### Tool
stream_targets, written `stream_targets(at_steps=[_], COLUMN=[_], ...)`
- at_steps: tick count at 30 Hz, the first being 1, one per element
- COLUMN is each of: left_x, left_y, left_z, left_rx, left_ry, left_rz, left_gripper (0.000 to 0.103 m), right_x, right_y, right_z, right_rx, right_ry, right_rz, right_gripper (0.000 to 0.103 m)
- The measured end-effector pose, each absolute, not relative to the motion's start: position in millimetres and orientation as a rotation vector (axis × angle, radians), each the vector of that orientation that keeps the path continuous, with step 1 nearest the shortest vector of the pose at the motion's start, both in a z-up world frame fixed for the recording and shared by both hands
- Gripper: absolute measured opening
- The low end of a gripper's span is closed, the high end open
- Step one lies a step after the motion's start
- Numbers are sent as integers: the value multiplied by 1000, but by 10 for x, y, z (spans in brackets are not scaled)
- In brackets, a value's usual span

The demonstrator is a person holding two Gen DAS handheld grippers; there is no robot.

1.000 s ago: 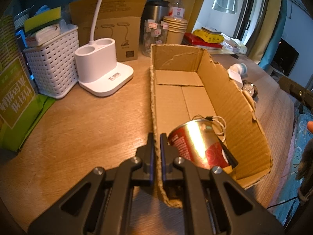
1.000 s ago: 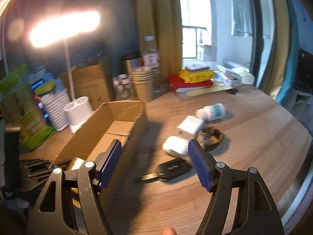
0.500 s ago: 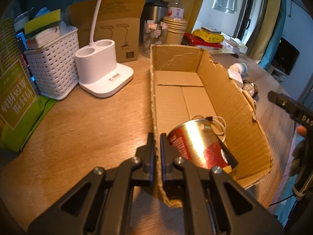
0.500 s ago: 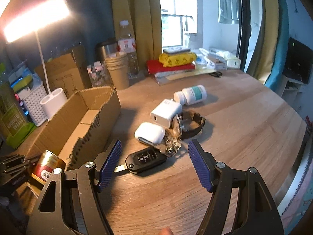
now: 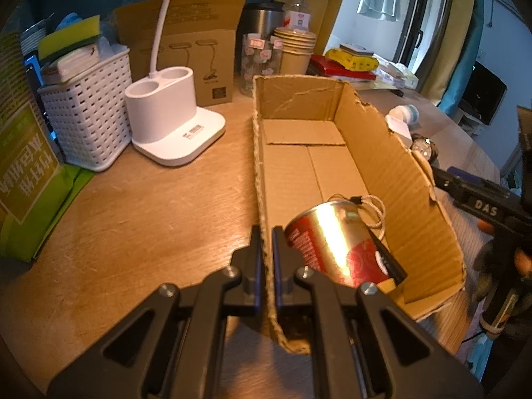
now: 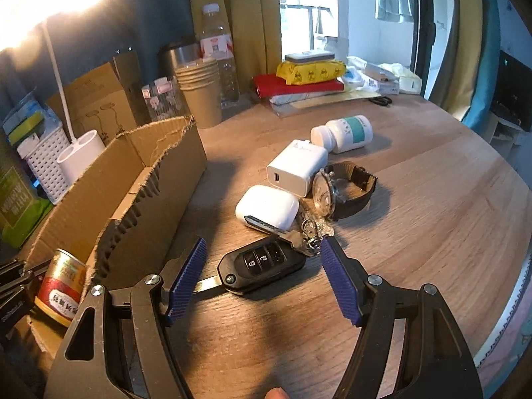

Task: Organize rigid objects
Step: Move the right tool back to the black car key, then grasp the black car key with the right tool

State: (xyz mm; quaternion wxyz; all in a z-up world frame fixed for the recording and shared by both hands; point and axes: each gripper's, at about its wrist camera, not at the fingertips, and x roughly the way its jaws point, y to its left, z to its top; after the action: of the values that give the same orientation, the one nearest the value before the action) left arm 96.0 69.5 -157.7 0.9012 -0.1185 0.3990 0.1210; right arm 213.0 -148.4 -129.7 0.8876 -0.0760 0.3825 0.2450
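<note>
My left gripper [image 5: 268,232] is shut on the near left wall of an open cardboard box [image 5: 392,153], which also shows in the right wrist view [image 6: 133,179]. A red and gold can [image 5: 335,242] lies in the box's near end with a thin cable [image 5: 375,206]; the right wrist view shows the can too [image 6: 63,286]. My right gripper [image 6: 262,276] is open, its blue pads either side of a black car key [image 6: 262,266] on the table. Beyond it lie a white earbud case [image 6: 269,206], a white charger [image 6: 297,166], a wristwatch [image 6: 345,189] and a white pill bottle [image 6: 345,133].
A white lamp base [image 5: 169,126], a white basket [image 5: 89,116] and a green bag [image 5: 23,179] stand left of the box. Paper cups [image 6: 199,89], a water bottle [image 6: 217,53], a brown carton [image 5: 186,53] and stacked packages [image 6: 306,79] line the back. The table edge [image 6: 505,316] curves at right.
My right gripper has come closer and lower over the car key, which now lies between its pads. The left gripper has stayed clamped on the box wall.
</note>
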Motion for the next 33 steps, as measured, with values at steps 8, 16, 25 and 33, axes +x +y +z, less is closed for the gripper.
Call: stream_targets(at_steps=[8,16,25,33], left_x=[951,952,953,954], left_y=[691,694,685,690], left_z=[-1576,-1576,-1575,-1575], left_rx=[-248,-247,-245,-243], left_ry=[823,823,824,826], left_rz=[251,252,252,253], left_gripper=[6,6,6,6], right_x=[2217,2247,2244,2238], right_y=[-1366,-1279,-1297,-1432], right_z=[-1433,-1501,-1532,-1533], right_rx=[-189,-235,-239,-165], right_ry=[824,828,846,887], right_rz=[478,452,450,470], right_gripper=[74,74,72,69])
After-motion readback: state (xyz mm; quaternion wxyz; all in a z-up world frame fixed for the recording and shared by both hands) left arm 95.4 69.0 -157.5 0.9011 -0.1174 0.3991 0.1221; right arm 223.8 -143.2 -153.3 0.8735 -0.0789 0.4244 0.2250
